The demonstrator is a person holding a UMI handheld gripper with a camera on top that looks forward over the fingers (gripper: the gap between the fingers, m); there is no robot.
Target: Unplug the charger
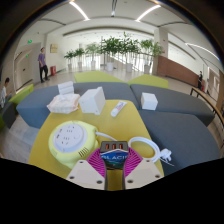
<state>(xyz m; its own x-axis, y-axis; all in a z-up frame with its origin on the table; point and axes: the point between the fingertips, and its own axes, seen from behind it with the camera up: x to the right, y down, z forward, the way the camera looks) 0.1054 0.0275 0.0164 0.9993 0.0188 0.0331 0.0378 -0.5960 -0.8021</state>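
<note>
My gripper [112,164] is shut on a small dark charger [112,154] with orange ports on top and white lettering on its face. Both pink pads [96,164] press on its sides. The charger sits low over the yellow table [50,128]. A round pale-yellow socket hub [72,141] lies just ahead and to the left of the fingers, apart from the charger. A white cable [149,150] runs from beside the hub and coils in a loop to the right of the fingers.
Three white boxes [91,100] [64,101] [149,100] and a white stick-shaped item [118,108] stand farther back on the table. Grey sofa blocks [35,104] flank it. Potted plants [118,47] and a person [42,64] are far behind.
</note>
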